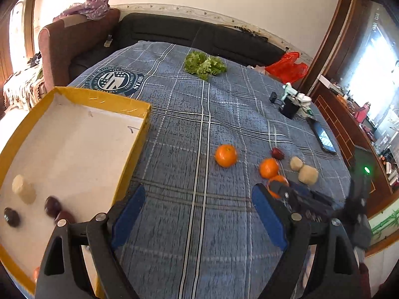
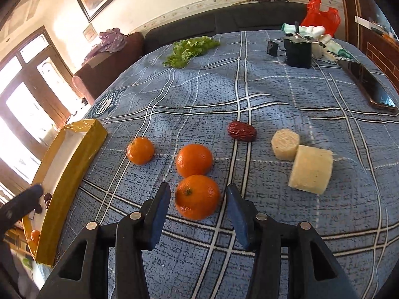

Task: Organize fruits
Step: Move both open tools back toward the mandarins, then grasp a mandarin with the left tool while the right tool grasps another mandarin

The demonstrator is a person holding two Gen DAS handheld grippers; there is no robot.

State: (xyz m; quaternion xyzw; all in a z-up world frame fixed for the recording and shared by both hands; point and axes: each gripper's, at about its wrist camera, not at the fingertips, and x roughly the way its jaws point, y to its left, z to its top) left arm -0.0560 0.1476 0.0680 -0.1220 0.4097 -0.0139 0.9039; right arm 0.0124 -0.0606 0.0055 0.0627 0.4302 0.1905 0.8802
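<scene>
At far left, a yellow-walled box (image 1: 139,134) sits on the plaid-covered tabletop (image 1: 179,224), already holding dark dates and a pale cut piece, so it seems to be the collecting place. The left tool (image 1: 197,214) hovers beside it, spread wide and empty. Further right, loose oranges, a red date (image 2: 242,130) and two pale chunks wait. The right tool (image 2: 198,214), partly open, brackets the nearest orange (image 2: 197,196) without visibly pressing it, likely lining up a pickup.

A blue plaid cloth (image 2: 274,79) covers the desk. On it lie green lettuce (image 2: 189,47), a phone (image 2: 369,84) and a black box (image 2: 298,52); a red bag (image 2: 321,15) sits behind.
</scene>
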